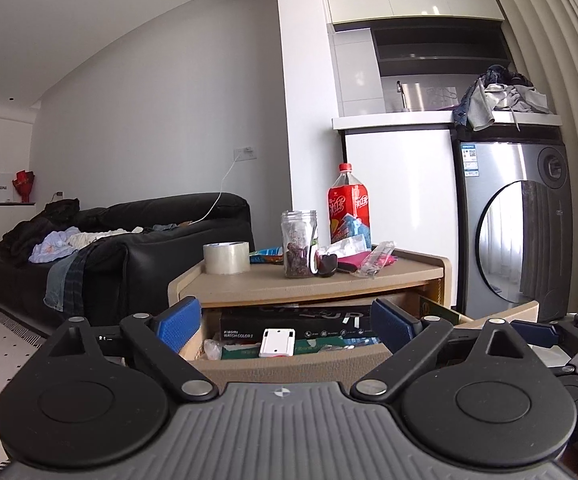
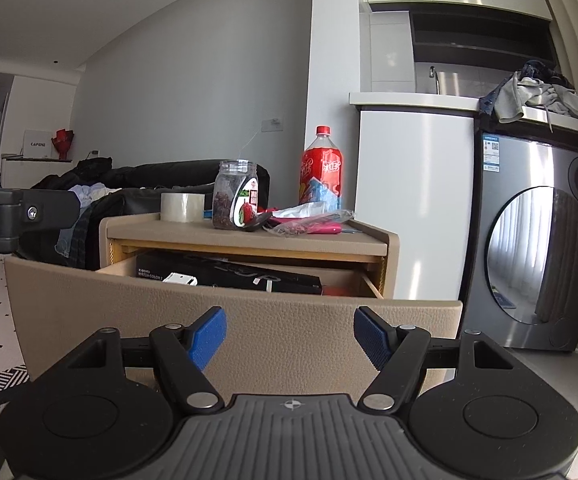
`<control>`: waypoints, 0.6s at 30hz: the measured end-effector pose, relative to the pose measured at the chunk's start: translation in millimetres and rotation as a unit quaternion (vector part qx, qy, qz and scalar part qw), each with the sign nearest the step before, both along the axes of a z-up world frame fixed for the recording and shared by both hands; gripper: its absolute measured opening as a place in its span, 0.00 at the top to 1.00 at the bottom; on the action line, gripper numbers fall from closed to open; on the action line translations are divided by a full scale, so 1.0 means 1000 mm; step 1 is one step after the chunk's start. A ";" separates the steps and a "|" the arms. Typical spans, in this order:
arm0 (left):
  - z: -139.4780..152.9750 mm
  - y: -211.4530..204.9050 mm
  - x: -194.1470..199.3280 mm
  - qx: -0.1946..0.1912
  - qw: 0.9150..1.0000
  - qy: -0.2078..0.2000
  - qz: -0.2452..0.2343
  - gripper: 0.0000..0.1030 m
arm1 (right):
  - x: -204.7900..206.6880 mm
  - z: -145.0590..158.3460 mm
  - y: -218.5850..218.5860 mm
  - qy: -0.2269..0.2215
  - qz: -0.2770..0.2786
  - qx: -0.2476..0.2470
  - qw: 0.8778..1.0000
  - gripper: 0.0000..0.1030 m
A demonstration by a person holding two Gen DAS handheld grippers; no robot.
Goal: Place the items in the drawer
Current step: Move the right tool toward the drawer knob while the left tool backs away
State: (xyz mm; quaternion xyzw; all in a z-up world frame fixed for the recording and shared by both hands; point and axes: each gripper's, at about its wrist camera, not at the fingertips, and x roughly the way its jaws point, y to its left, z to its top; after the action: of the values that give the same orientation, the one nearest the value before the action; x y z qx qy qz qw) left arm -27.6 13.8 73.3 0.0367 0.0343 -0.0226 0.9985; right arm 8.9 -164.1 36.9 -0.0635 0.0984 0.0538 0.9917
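Note:
A tan side table [image 1: 289, 286] [image 2: 225, 238] has its drawer [image 1: 289, 370] [image 2: 249, 322] pulled out. Inside lie a black watch box [image 1: 295, 320] [image 2: 225, 276] and a small white part [image 1: 277, 343] [image 2: 181, 279]. On the tabletop stand a tape roll [image 1: 226, 258] [image 2: 182, 207], a clear jar of dark pieces [image 1: 299, 249] [image 2: 234, 195] and a red drink bottle [image 1: 348, 208] [image 2: 321, 170], with crumpled wrappers [image 1: 373, 262] [image 2: 309, 224]. My left gripper [image 1: 285, 326] is open just above the drawer's front edge. My right gripper [image 2: 290, 338] is open in front of the drawer's face. Both hold nothing.
A black sofa [image 1: 101, 252] [image 2: 129, 184] strewn with clothes stands left of the table. A silver washing machine [image 1: 517, 236] [image 2: 537, 240] is at the right, with clothes piled on the counter [image 1: 505, 98] [image 2: 537, 94] above it. The right gripper's body [image 1: 569, 340] shows beside mine in the left wrist view.

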 end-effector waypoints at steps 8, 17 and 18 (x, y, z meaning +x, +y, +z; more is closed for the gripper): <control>-0.025 0.021 -0.011 -0.005 1.000 0.003 0.028 0.06 | -0.008 -0.018 0.008 -0.003 0.006 -0.009 1.000 0.28; -0.062 0.022 -0.043 0.006 0.999 -0.028 0.027 0.00 | -0.035 -0.039 0.015 -0.057 0.016 -0.032 0.998 0.28; -0.065 0.017 -0.043 0.023 0.999 -0.027 0.018 0.00 | -0.036 -0.042 0.017 -0.061 0.017 -0.035 0.997 0.28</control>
State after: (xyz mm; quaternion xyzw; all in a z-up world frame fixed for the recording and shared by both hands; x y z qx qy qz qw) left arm -70.4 30.9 7.9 0.0592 0.0088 -0.0029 0.9982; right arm -26.7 -147.2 -4.7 -0.1025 0.0385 0.0634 0.9920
